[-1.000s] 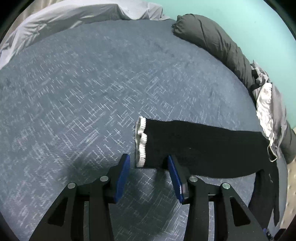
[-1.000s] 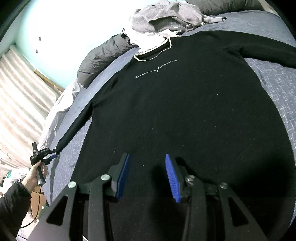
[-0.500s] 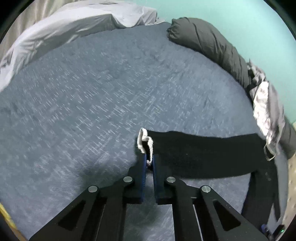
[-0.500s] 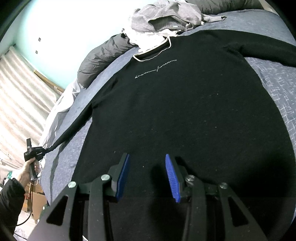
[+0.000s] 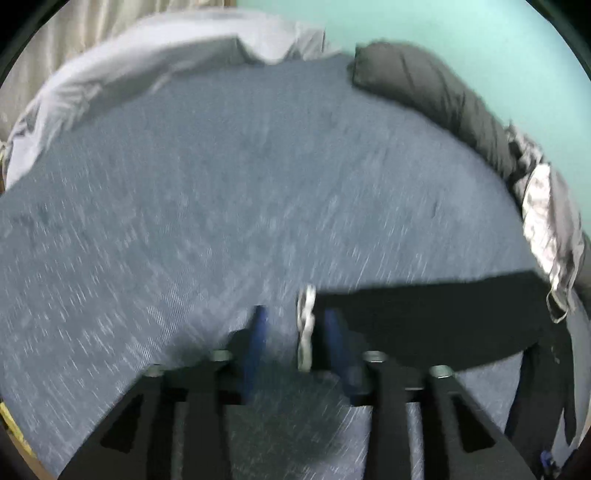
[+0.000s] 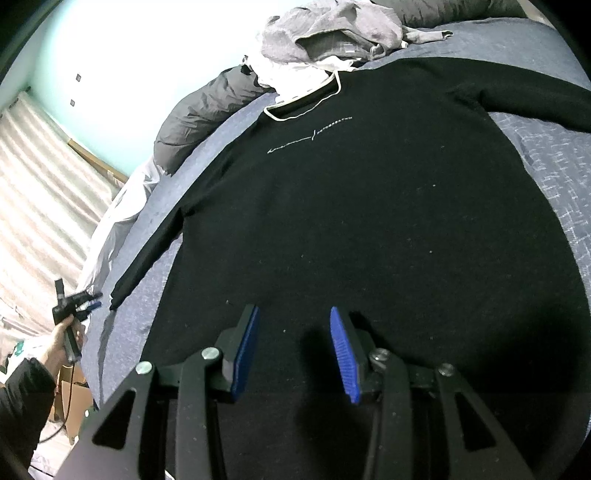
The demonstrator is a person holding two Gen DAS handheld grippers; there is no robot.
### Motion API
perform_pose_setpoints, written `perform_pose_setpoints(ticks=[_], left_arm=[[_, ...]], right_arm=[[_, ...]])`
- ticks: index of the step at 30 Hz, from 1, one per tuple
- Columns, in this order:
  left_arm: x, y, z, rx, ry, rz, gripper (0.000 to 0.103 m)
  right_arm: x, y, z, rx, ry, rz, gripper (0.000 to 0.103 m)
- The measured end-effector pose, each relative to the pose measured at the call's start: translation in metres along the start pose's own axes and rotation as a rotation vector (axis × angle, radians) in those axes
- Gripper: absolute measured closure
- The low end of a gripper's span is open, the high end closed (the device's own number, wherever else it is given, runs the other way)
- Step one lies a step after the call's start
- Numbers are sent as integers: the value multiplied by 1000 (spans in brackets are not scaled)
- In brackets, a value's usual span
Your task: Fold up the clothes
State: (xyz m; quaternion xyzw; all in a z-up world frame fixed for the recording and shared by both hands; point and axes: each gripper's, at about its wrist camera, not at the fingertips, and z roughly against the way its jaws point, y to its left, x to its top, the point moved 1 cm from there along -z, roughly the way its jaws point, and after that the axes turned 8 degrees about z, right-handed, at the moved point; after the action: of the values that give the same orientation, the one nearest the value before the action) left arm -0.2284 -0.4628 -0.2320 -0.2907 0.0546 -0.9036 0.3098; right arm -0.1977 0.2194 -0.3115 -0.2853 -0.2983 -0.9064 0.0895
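Observation:
A black sweater [image 6: 351, 221] with a white-trimmed neck lies flat, front up, on the blue-grey bed cover [image 5: 221, 203]. Its left sleeve [image 5: 424, 317] stretches out sideways and ends in a white cuff [image 5: 306, 325]. In the blurred left wrist view the left gripper [image 5: 295, 332] has its jaws opening, with the cuff loose between the blue pads [image 5: 258, 336]. The right wrist view shows that gripper [image 6: 86, 299] held by a hand, a little apart from the sleeve end [image 6: 116, 295]. My right gripper [image 6: 291, 332] stands open over the sweater's lower body, with nothing between its pads.
A dark grey rolled duvet [image 5: 443, 103] and a heap of grey and white clothes [image 6: 332, 40] lie along the turquoise wall [image 5: 480, 33]. A pale sheet [image 5: 129, 81] covers the far bed edge. A curtain [image 6: 37, 203] hangs at the left, with a cardboard box [image 6: 74, 395] on the floor.
The left gripper shut on the white cuff, pulled the sleeve out straight and lifted a little, then opened and let the cuff go. The right gripper has not moved.

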Motion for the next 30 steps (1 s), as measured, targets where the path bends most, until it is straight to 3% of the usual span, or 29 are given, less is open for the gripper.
perform_pose_setpoints(ticks=[11, 18, 26, 30], left_arm=[[-3, -102, -41, -57, 75, -339, 53], [-3, -120, -69, -9, 124, -393, 53], [0, -118, -77, 10, 89, -416, 53], [-2, -117, -83, 12, 113, -440, 53]], right_arm=[[-4, -2, -5, -15, 20, 7, 63], [-2, -1, -5, -12, 21, 13, 63], [-5, 0, -7, -14, 34, 15, 63], [-6, 1, -8, -16, 35, 17, 63]])
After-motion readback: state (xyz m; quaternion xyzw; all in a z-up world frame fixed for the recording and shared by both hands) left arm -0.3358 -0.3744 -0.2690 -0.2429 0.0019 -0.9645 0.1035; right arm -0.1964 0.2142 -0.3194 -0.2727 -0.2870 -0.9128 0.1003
